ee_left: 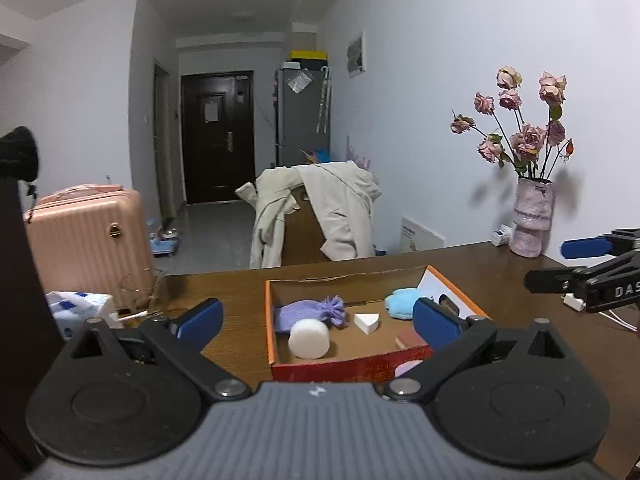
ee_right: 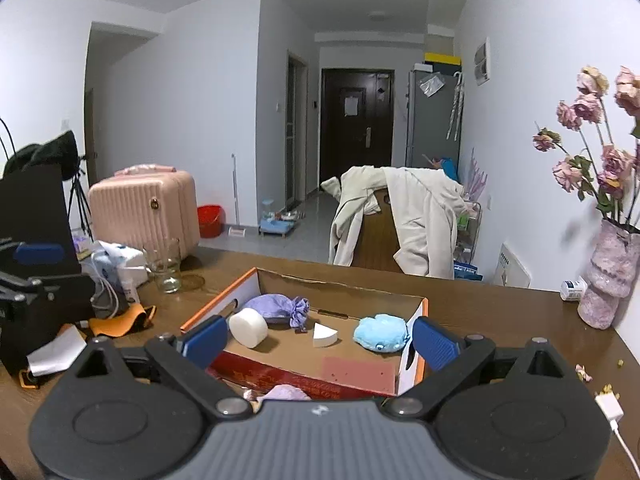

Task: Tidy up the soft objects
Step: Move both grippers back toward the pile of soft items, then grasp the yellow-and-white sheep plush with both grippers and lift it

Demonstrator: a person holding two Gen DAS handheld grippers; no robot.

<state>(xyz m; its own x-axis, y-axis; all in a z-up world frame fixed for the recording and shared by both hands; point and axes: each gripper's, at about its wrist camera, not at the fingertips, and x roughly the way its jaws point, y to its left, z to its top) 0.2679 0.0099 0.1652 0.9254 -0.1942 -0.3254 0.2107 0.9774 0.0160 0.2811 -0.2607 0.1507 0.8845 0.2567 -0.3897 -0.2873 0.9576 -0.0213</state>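
Your left gripper has its jaws spread as wide as they go, with nothing between the blue pads. Your right gripper is the same: jaws wide apart, holding nothing. Both point slightly downward over the near edge of the cardboard box, which sits on the brown bench.

Inside the box lie a white foam cylinder, a purple drawstring pouch, a small white wedge sponge, a light blue plush and a pink sponge block against the near wall. One pale purple soft item sits just outside the box, on the bench below your right gripper and mostly hidden by its body.

What could go wrong: that outside item lies so close under the gripper that you largely lose sight of it, so a blind reach could miss it or push it off the front of the bench. Dropping low to reach it could also knock the box's near wall and slide or tip the light box. Your two grippers are near each other, each showing at the edge of the other's view, so both heading for the same item could make them collide. On your left, a drinking glass and loose cables stand close enough to be hit by a wide swing.
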